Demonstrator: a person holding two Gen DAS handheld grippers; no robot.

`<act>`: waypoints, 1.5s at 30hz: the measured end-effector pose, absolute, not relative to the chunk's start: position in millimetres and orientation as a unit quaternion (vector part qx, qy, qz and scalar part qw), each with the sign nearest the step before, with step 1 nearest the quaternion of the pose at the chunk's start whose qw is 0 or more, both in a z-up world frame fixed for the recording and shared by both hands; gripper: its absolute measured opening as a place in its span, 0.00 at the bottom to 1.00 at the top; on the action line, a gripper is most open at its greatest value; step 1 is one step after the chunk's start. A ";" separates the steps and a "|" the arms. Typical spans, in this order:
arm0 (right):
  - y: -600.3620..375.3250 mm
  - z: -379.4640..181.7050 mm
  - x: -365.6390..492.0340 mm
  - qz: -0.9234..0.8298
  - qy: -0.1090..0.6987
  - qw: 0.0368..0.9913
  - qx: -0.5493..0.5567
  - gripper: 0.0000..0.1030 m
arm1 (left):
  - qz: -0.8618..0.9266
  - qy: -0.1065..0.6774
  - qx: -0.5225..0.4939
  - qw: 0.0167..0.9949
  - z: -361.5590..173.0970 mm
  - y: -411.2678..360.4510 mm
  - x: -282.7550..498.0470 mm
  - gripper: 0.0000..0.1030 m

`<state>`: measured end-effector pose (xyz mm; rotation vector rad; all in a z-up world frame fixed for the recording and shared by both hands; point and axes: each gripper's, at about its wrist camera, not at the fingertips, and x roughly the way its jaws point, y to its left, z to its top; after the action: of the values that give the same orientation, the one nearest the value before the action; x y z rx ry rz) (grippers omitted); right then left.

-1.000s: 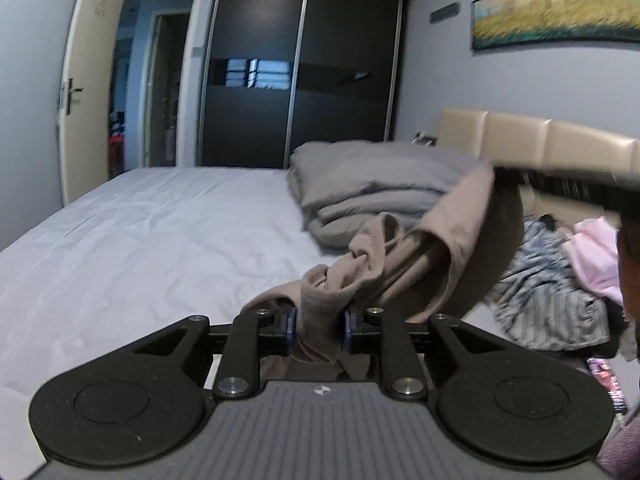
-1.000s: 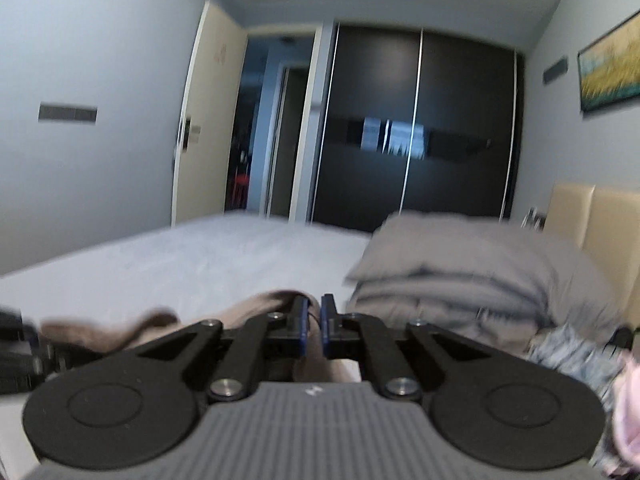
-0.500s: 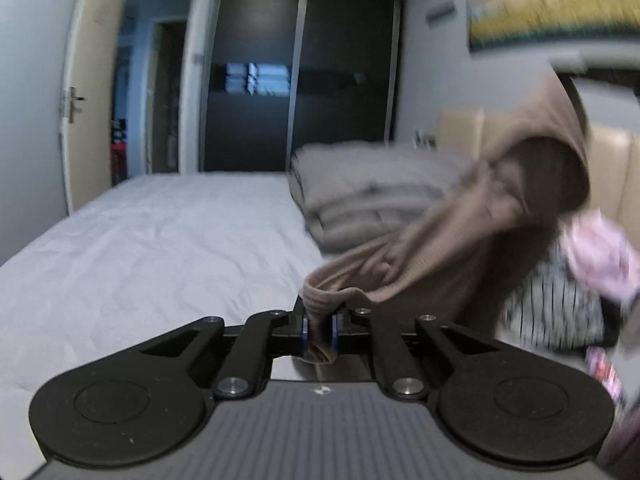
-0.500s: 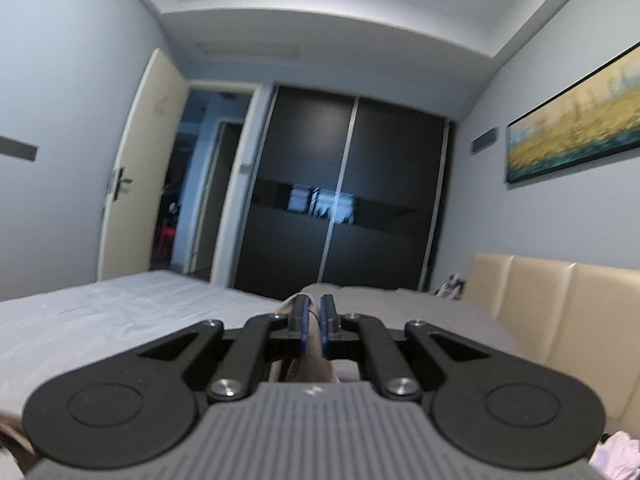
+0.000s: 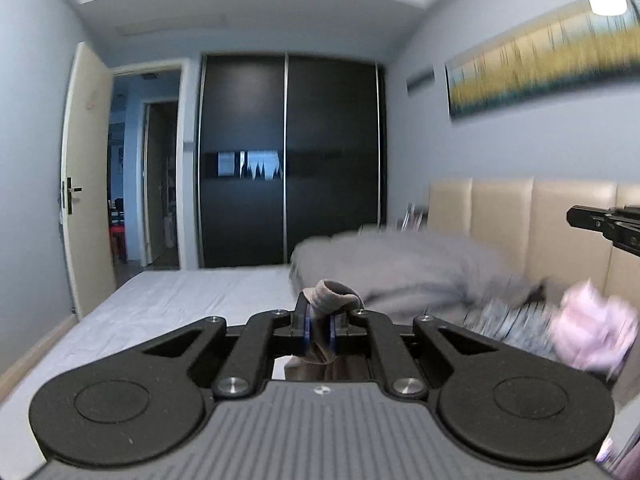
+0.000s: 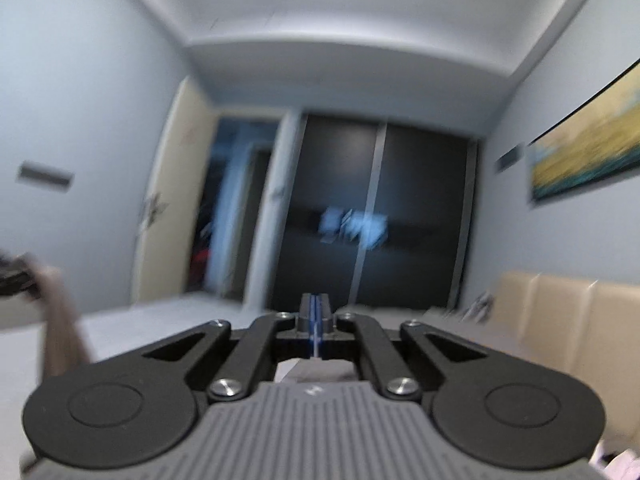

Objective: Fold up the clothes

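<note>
In the left wrist view my left gripper is shut on a bunched edge of the brown garment, which pokes up between the pads. The right gripper shows at the far right edge, held high. In the blurred right wrist view my right gripper has its pads pressed tight together, and brown garment fabric shows just below them. At that view's left edge the brown garment hangs down from the left gripper. Most of the cloth is hidden under both grippers.
A white bed sheet stretches ahead. A folded grey duvet lies by the beige headboard. Striped clothing and a pink garment sit at the right. Dark wardrobe doors and an open door stand beyond.
Both grippers have risen and tilted upward with the brown garment, lifting it off the bed. The cloth no longer drapes across the left view; the right gripper sits farther right.
</note>
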<state>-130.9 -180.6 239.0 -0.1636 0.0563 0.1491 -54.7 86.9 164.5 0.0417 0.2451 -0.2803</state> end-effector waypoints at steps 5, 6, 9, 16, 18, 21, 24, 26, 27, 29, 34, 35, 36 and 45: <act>-139.3 149.5 -123.0 0.141 0.156 0.976 -0.057 0.05 | -0.142 0.171 0.061 0.973 141.9 67.4 -30.3 0.06; -130.4 132.1 -121.9 0.151 0.179 0.971 -0.053 0.05 | -0.139 0.180 0.061 0.972 133.5 68.1 -25.2 0.06; -96.4 78.5 -121.3 0.189 0.248 0.949 -0.051 0.06 | -0.124 0.202 0.063 0.969 112.9 75.1 -12.0 0.06; -28.8 -15.7 -141.0 0.266 0.332 0.899 -0.104 0.06 | -0.099 0.243 0.046 0.964 74.6 102.1 7.9 0.06; -17.9 -30.8 -143.1 0.283 0.347 0.887 -0.111 0.06 | -0.095 0.253 0.044 0.962 67.3 110.8 9.2 0.06; -16.3 -45.4 -136.6 0.289 0.353 0.882 -0.117 0.12 | -0.092 0.269 0.052 0.957 54.4 117.4 10.2 0.06; -11.1 -64.9 -113.1 0.291 0.357 0.880 -0.116 0.46 | -0.086 0.289 0.059 0.952 37.4 120.6 9.0 0.06; -9.4 -69.7 -113.3 0.298 0.358 0.877 -0.116 0.46 | -0.081 0.304 0.053 0.948 27.9 123.2 9.5 0.06; -8.7 -70.4 -115.7 0.302 0.360 0.875 -0.118 0.46 | -0.079 0.310 0.051 0.946 24.7 125.2 9.1 0.06; -7.1 -75.8 -118.2 0.312 0.363 0.869 -0.123 0.46 | -0.073 0.319 0.047 0.944 20.1 128.2 9.2 0.06; -2.8 -92.4 -119.5 0.329 0.359 0.860 -0.152 0.45 | -0.069 0.327 0.040 0.942 16.1 128.9 13.4 0.06; -3.2 -93.1 -119.9 0.331 0.357 0.860 -0.156 0.40 | -0.069 0.327 0.040 0.942 15.8 128.2 14.4 0.06; -5.4 -92.3 -118.9 0.328 0.355 0.862 -0.156 0.35 | -0.069 0.328 0.040 0.941 15.3 127.5 15.2 0.06; -59.2 -48.9 -99.1 0.266 0.326 0.905 -0.068 0.10 | -0.062 0.339 0.043 0.938 11.7 124.3 17.5 0.06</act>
<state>-99.1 -59.2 -48.9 -0.1408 0.6744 0.5488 17.5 124.3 11.7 0.0874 0.6931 -0.1264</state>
